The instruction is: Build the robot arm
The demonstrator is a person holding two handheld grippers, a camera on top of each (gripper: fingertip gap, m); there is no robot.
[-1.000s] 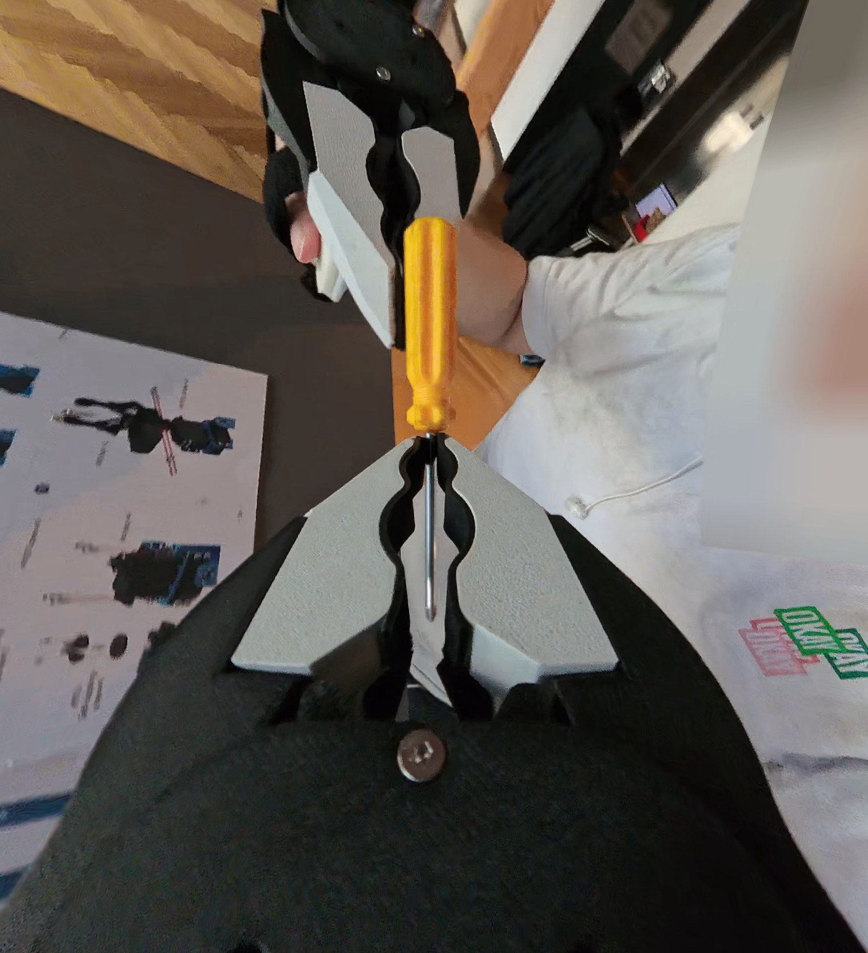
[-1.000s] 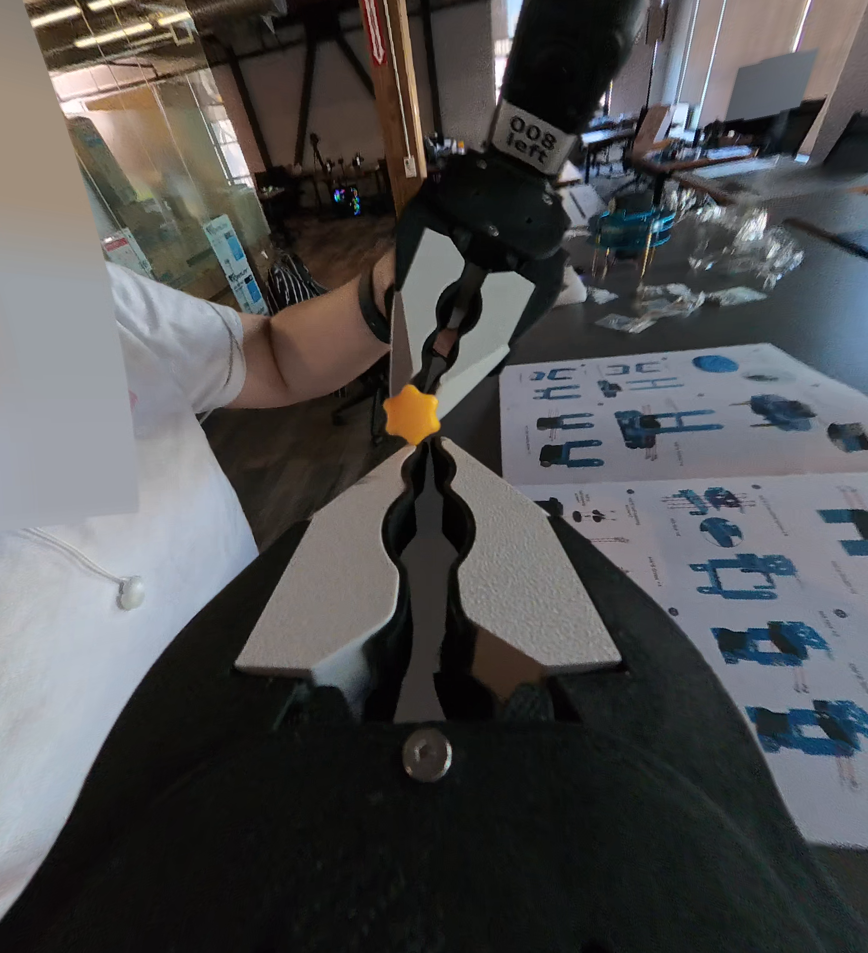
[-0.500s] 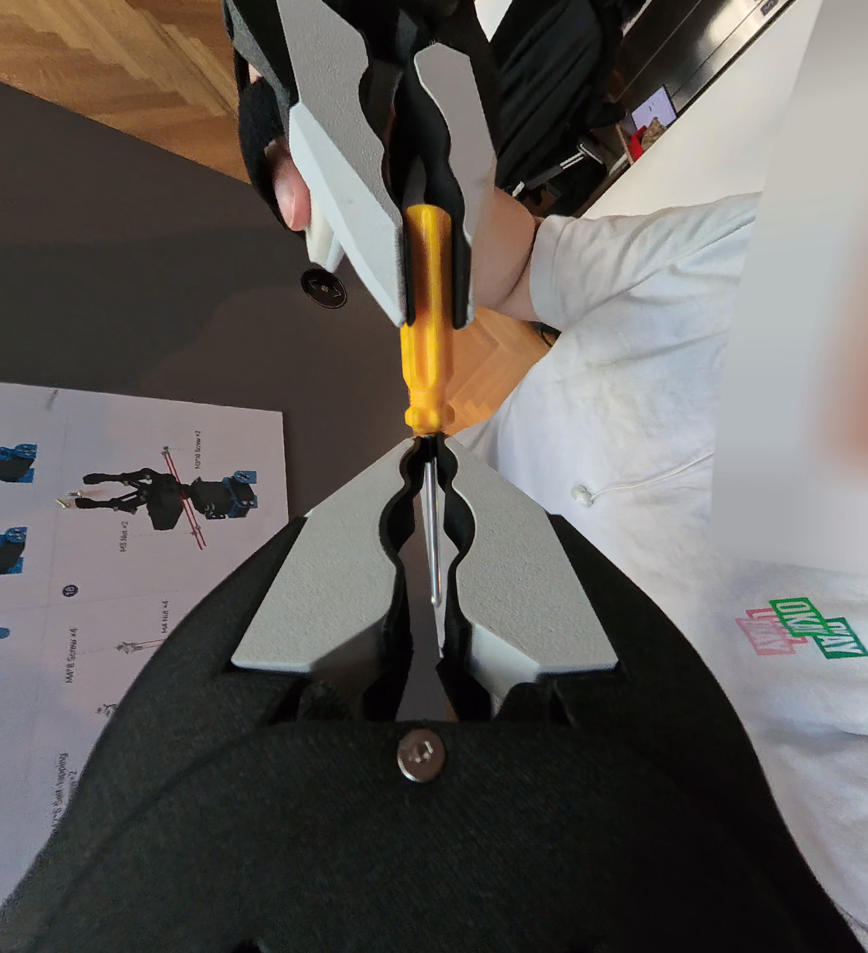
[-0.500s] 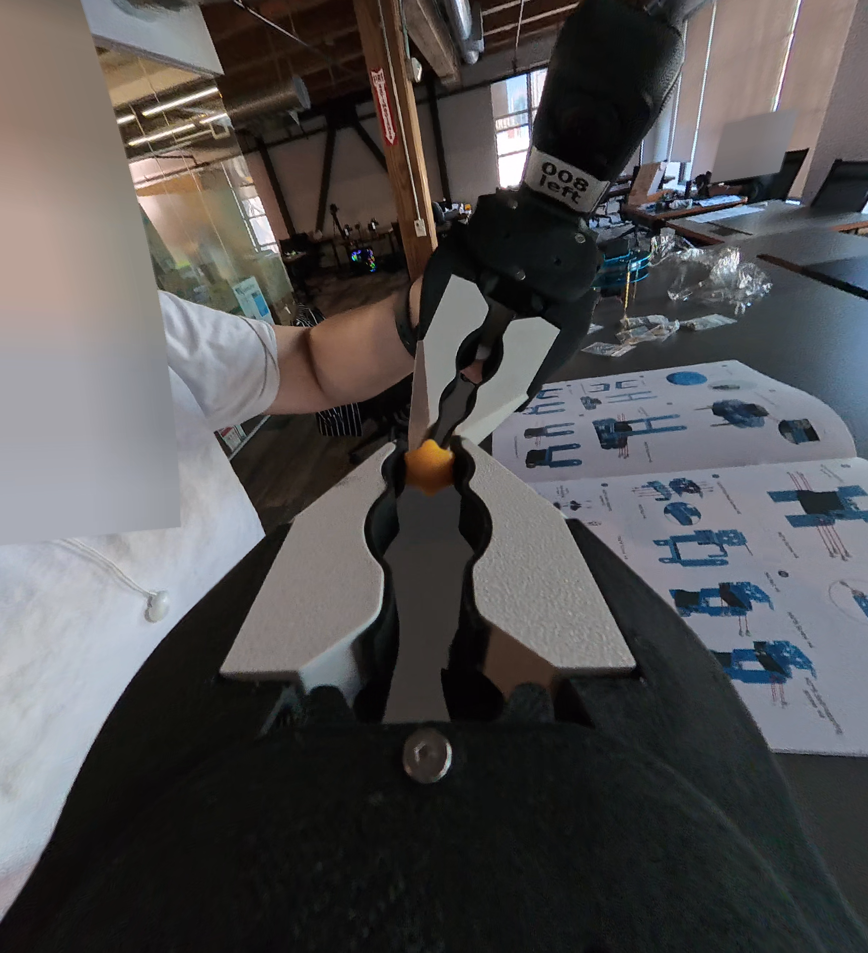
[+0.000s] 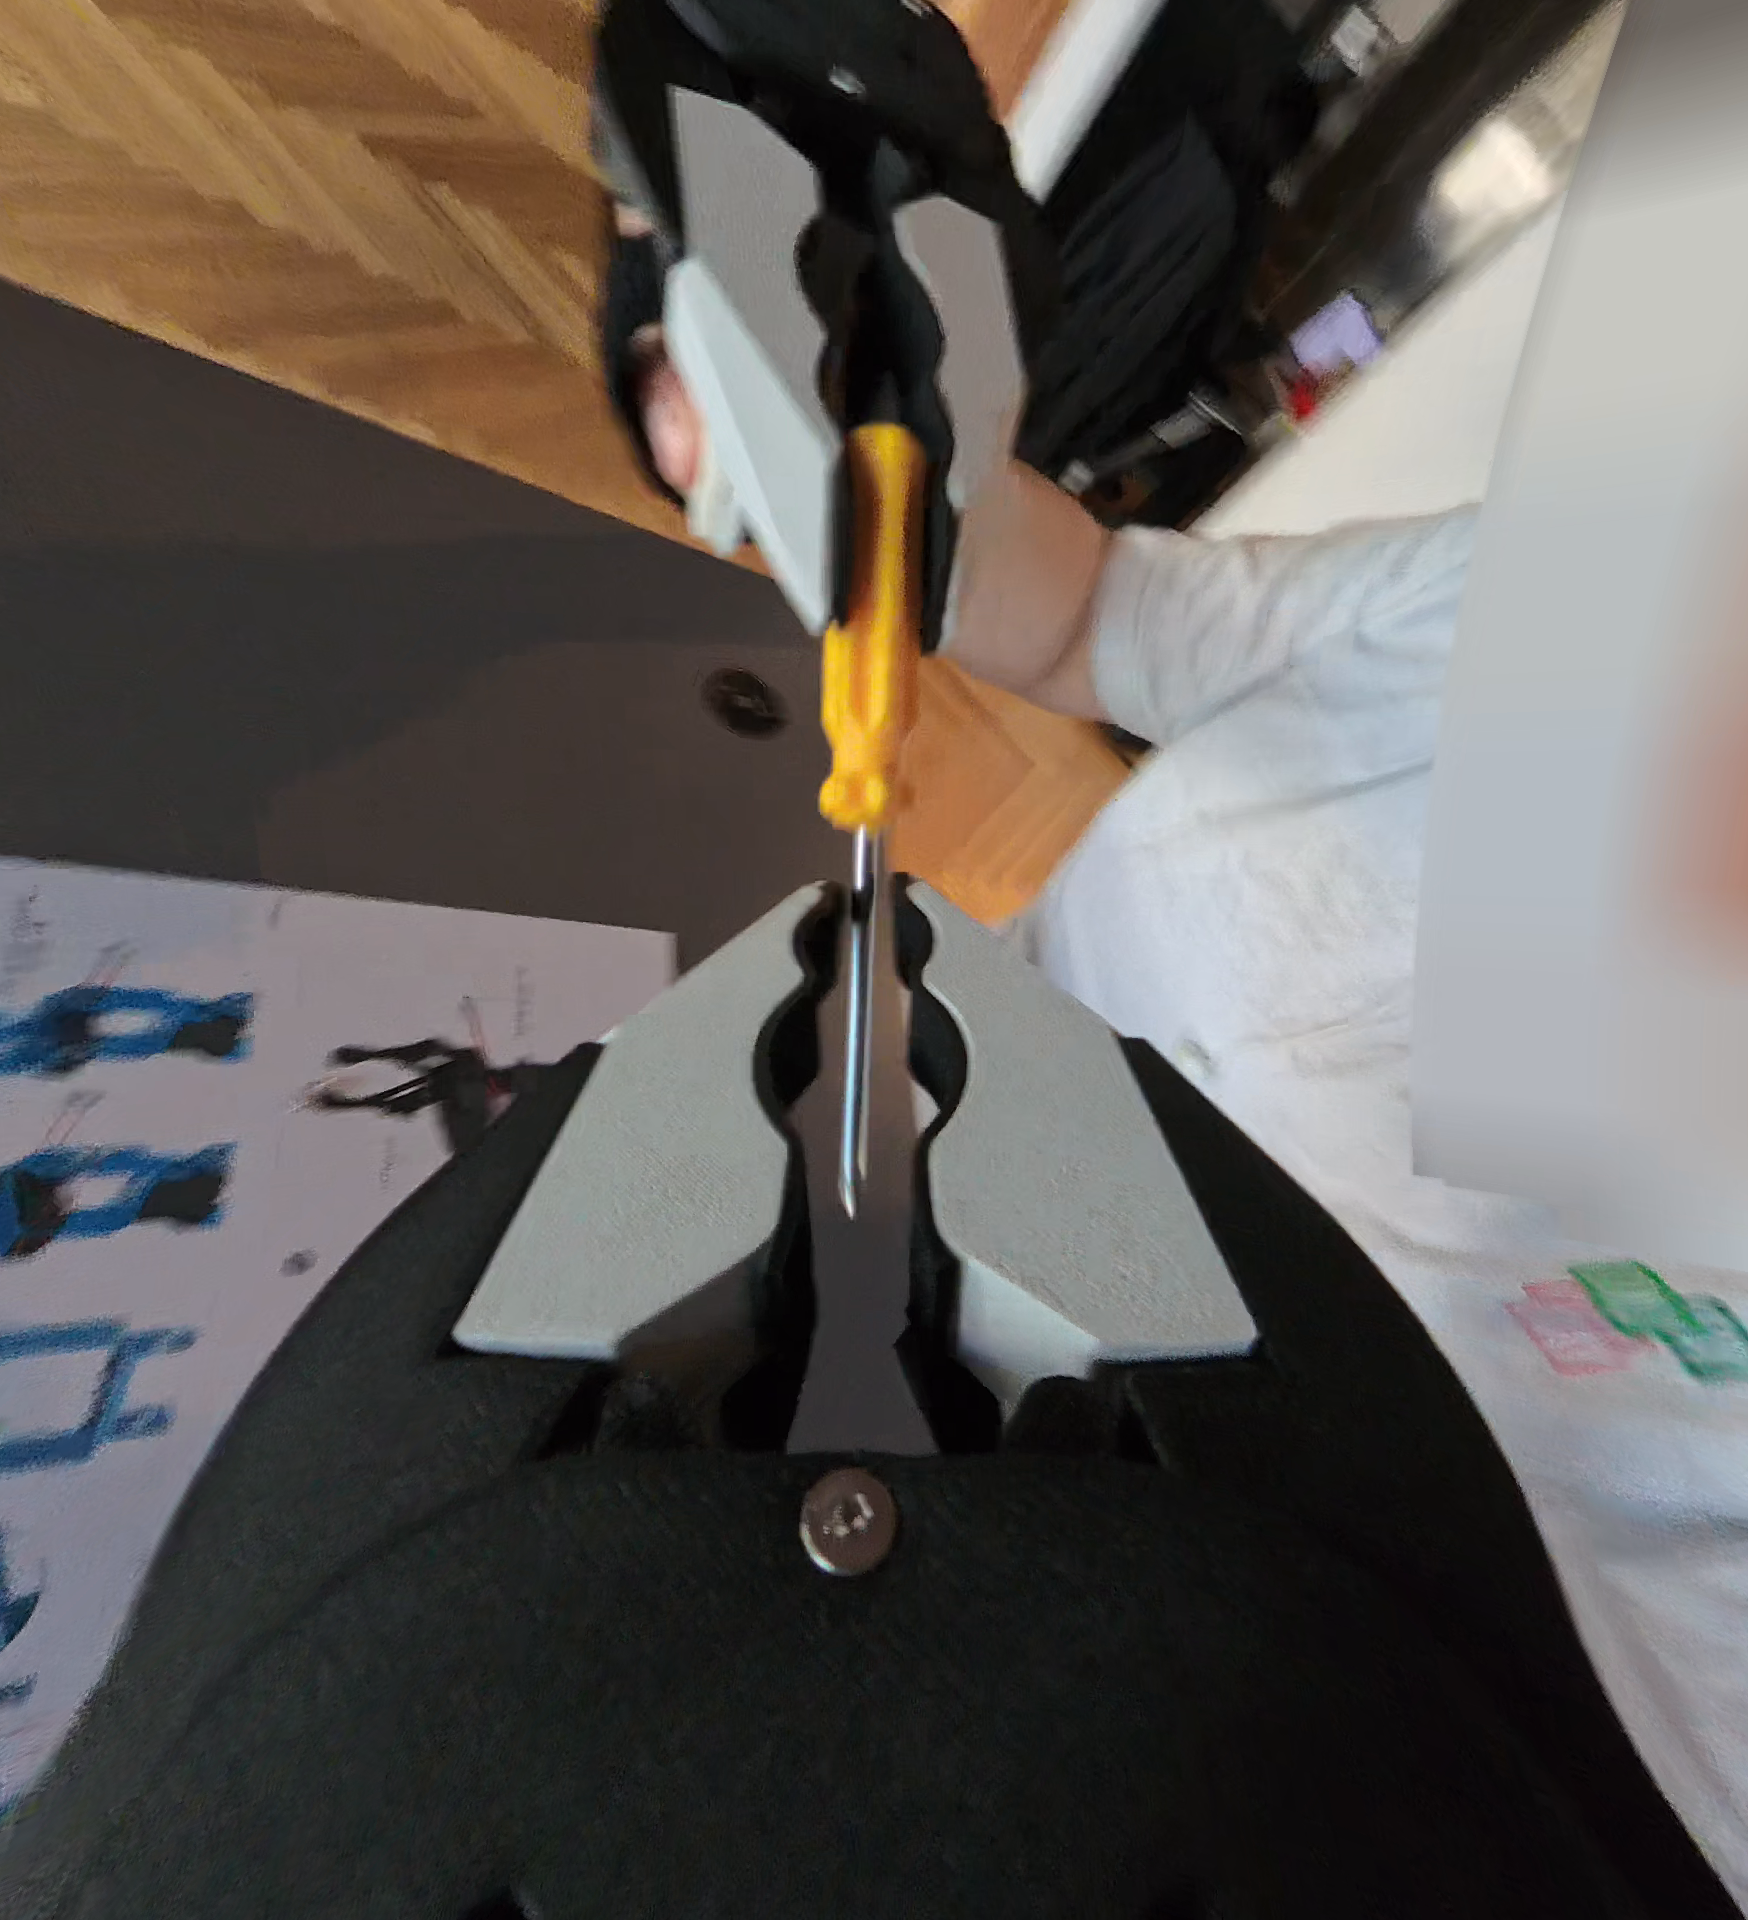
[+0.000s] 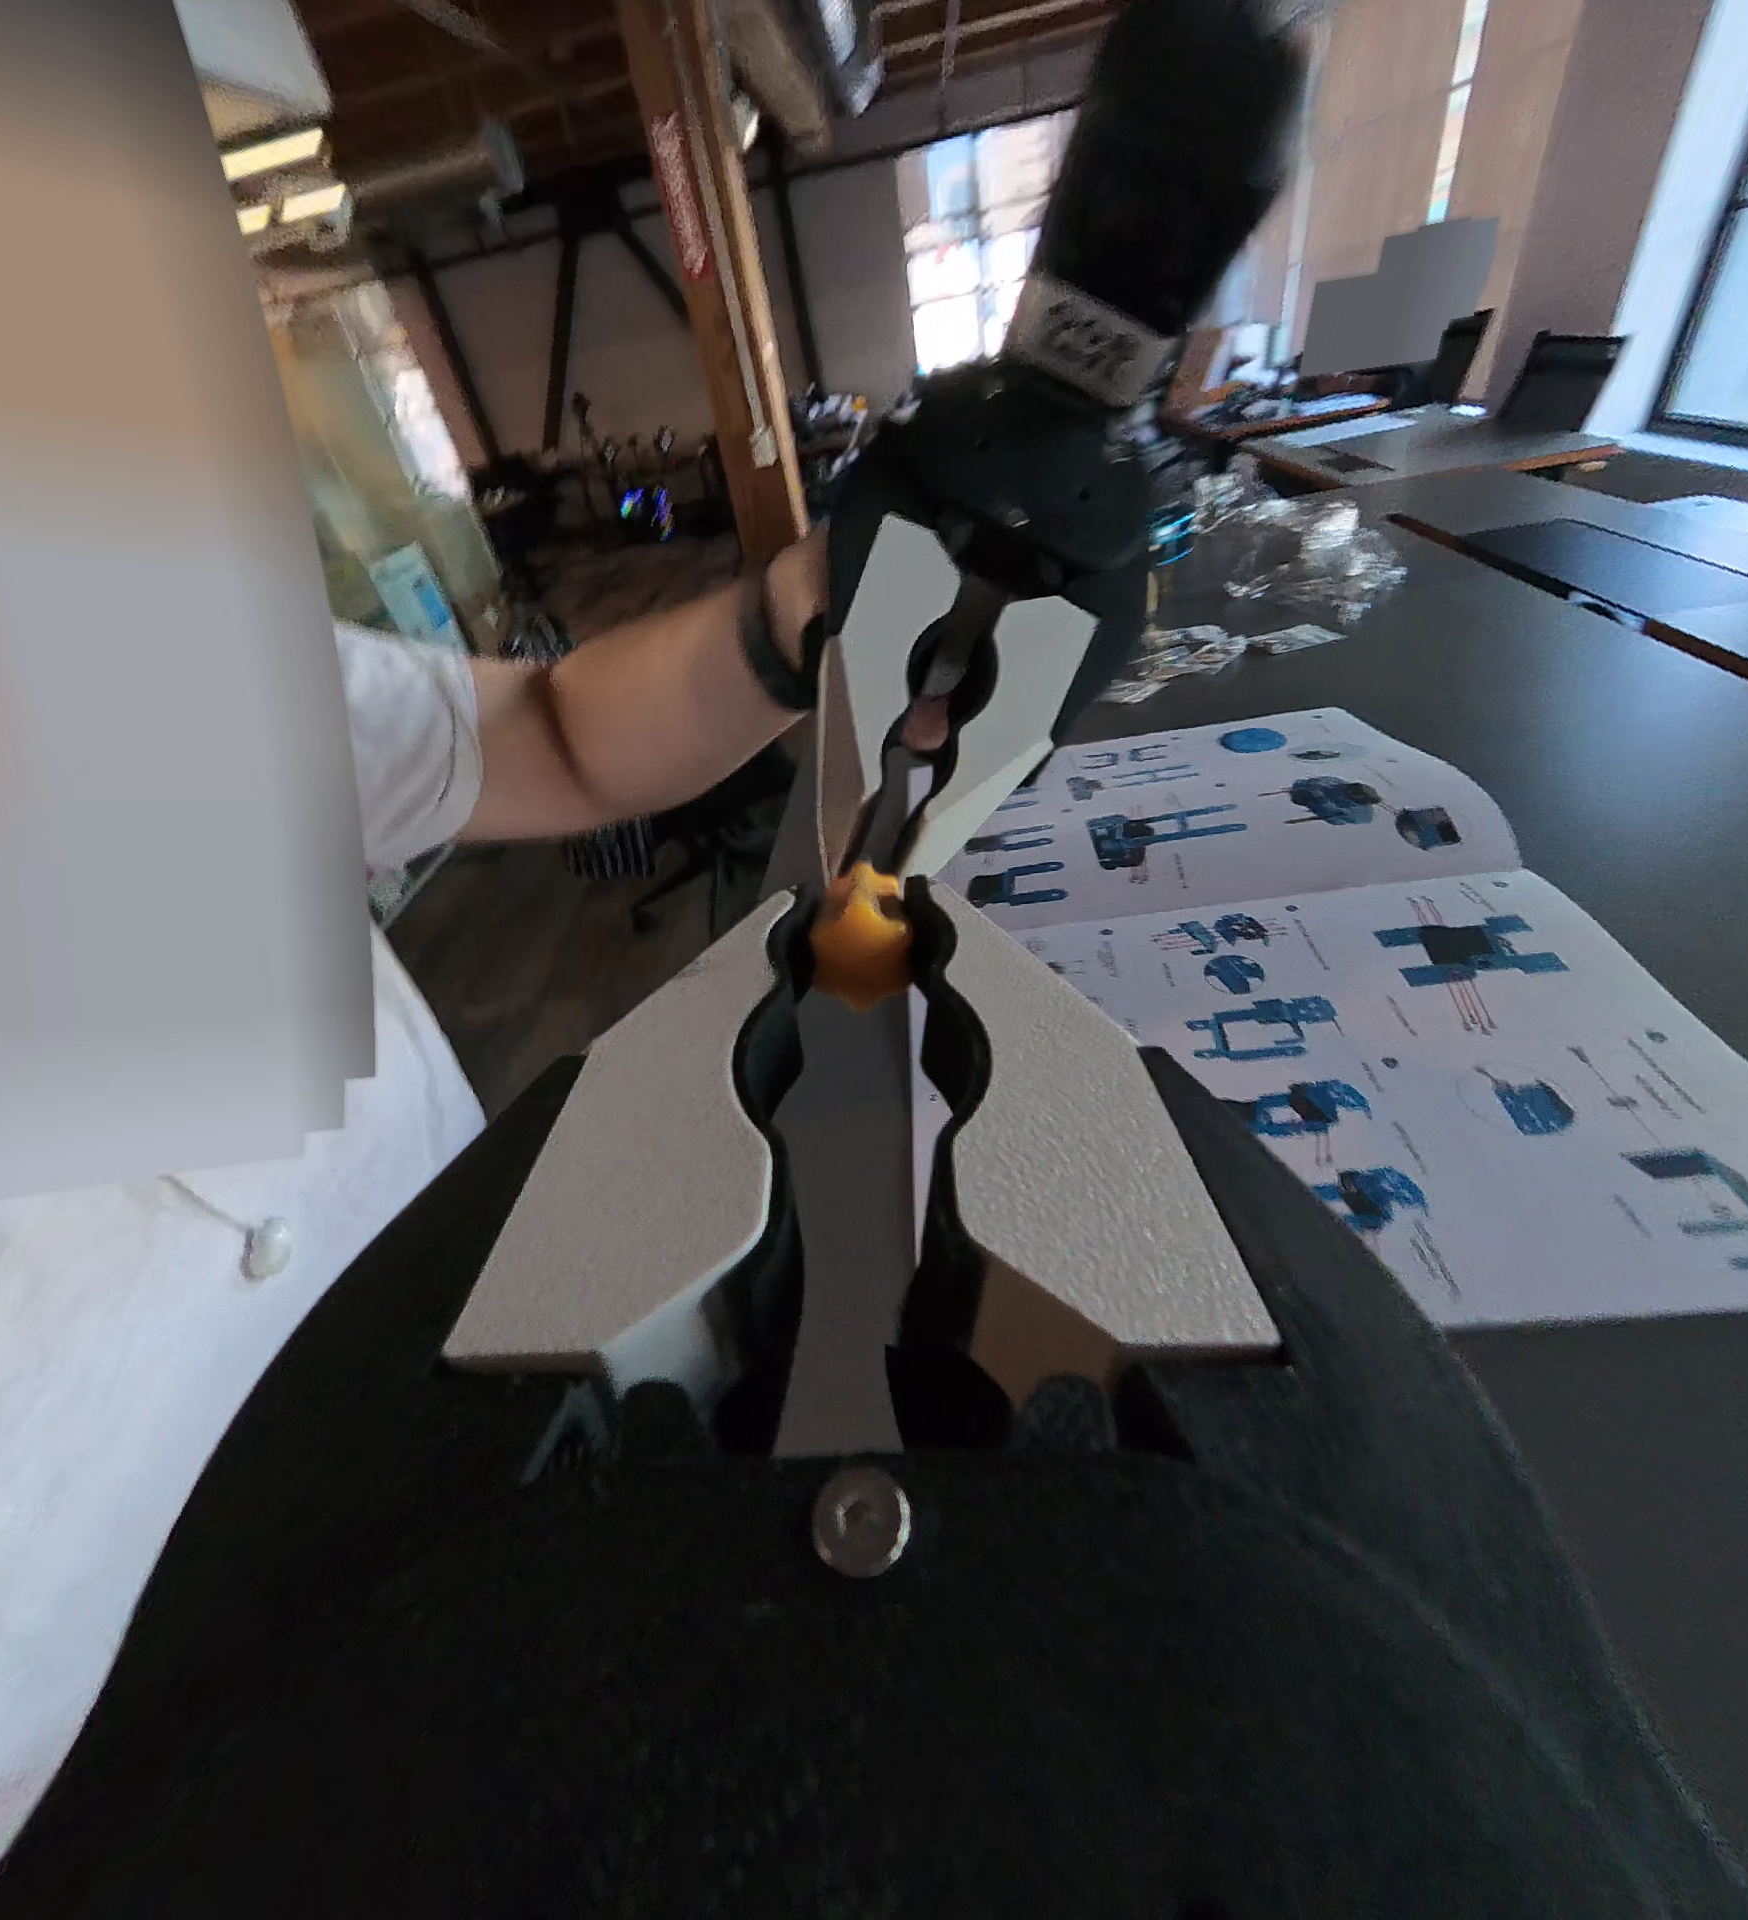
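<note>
1. The right gripper is closed on the butt of a small screwdriver with a fluted orange plastic handle; its grey fingertips press the handle from both sides.
2. The left gripper stands slightly open around the screwdriver's thin steel shaft. A gap shows on either side of the shaft, so nothing is clamped there.
3. The left wrist view shows the screwdriver full length, tip pointing toward that camera, with the right gripper gripping the handle's far end. The right wrist view shows only the handle's star-shaped end, with the left gripper just beyond it.
4. Below the screwdriver lies a dark matte worktop with an open white instruction booklet printed with blue figures. Farther back are crumpled clear plastic bags, wooden posts and large windows. The left wrist view alone shows herringbone wood flooring and the person's white shirt.
5. A second ago the left gripper was shut on the shaft at the handle's collar and the right one's tips only met the handle end; now the hold has passed to the right, and bare shaft shows between the handle and the left gripper.
</note>
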